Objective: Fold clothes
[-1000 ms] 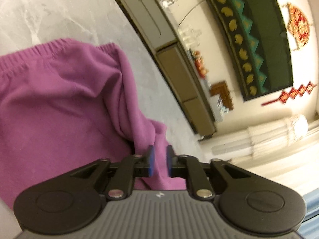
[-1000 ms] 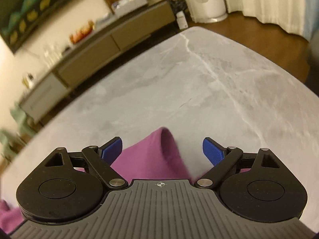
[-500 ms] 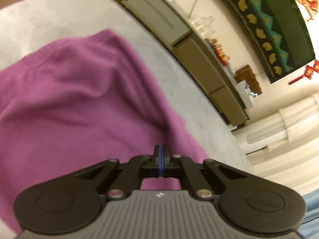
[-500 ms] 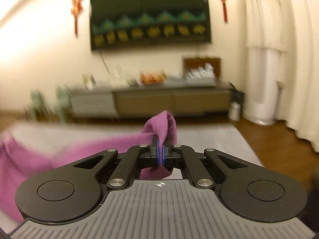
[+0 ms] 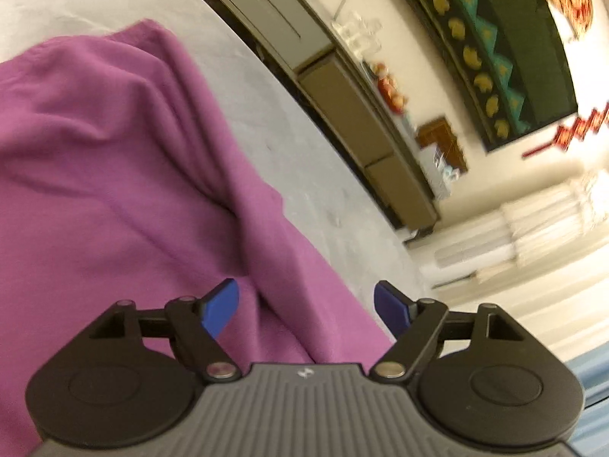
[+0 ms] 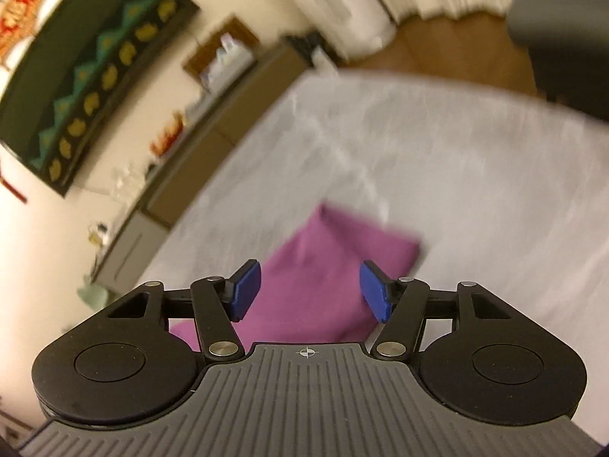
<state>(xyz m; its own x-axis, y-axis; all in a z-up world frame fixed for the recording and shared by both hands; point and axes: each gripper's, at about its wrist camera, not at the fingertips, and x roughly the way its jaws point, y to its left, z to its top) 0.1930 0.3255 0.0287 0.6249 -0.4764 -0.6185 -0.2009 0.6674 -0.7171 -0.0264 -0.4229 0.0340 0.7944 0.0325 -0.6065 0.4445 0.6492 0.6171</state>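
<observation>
Between the blue-padded fingers [image 5: 220, 313] of the left gripper [image 5: 306, 310] nothing is pinched: they stand spread wide, and the purple knit garment [image 5: 114, 198] lies under and ahead of them, filling the left side of that view in soft rumpled folds. One long crease runs down from the garment's far corner toward the gap between the pads, and its right edge slants across the pale grey marble-look tabletop [image 5: 304, 160], which shows bare beyond it. Past the tabletop's rim comes a long low grey-and-brown sideboard [image 5: 342, 106] against the cream wall, with a dark green wall hanging patterned in gold and teal [image 5: 506, 49] above it and white curtains [image 5: 533, 236] off to the right. Over on the other side, the right gripper [image 6: 310, 291] also has its blue pads [image 6: 245, 289] parted and empty, hanging over a folded end of the same purple garment [image 6: 323, 266], whose squared corner points away across the tabletop [image 6: 475, 190]; whether the pads touch the cloth cannot be told. This view is smeared with motion blur, so the cloth's far edge is hazy. Farther out, the sideboard [image 6: 182, 190] and the green hanging [image 6: 95, 76] show again, with brown wooden floor [image 6: 456, 45] beyond the tabletop's far edge.
</observation>
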